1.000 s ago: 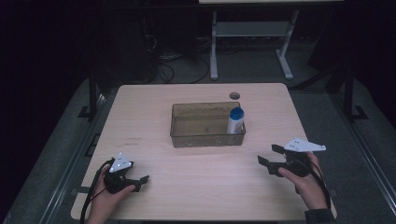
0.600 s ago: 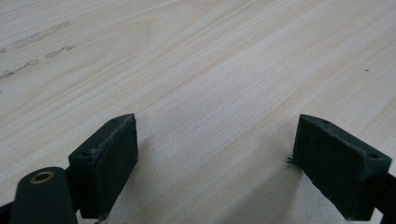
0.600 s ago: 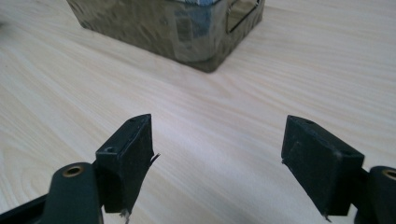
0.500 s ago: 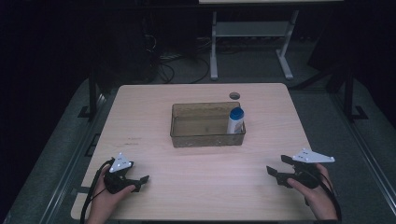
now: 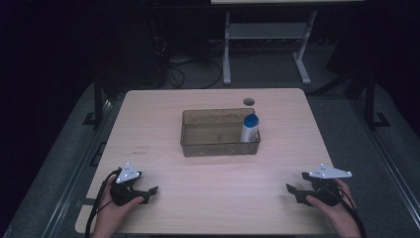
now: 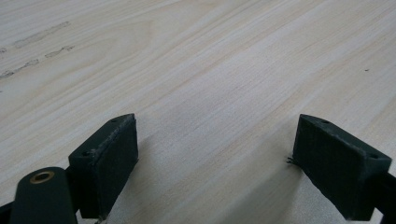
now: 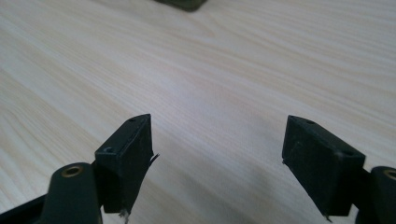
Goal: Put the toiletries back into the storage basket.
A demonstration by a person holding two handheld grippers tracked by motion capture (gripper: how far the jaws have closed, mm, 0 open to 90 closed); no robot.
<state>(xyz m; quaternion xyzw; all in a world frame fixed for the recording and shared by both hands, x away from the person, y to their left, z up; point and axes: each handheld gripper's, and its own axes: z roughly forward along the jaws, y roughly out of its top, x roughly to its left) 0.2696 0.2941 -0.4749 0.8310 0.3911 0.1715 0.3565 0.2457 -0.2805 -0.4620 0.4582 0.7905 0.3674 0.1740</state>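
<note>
A clear rectangular bin [image 5: 198, 147] sits in the middle of the wooden table [image 5: 163, 106]. A white bottle with a blue cap [image 5: 249, 128] stands upright in its right end. My left gripper [image 5: 150, 194] rests near the front left of the table, open, with bare wood between its jaws [image 6: 215, 154]. My right gripper [image 5: 292, 192] rests near the front right, also open with nothing in it [image 7: 217, 154]. A dark corner of the bin [image 7: 182, 3] shows at the top of the right gripper view.
A round cable hole [image 5: 248, 101] sits in the table behind the bin. Faint scuff marks [image 5: 141, 148] lie left of the bin. Beyond the far edge stand a white desk frame [image 5: 267, 39] and floor cables [image 5: 183, 69]. Metal rails run along both table sides.
My right gripper has drawn back toward the front right edge of the table and lowered. The left gripper has stayed where it was.
</note>
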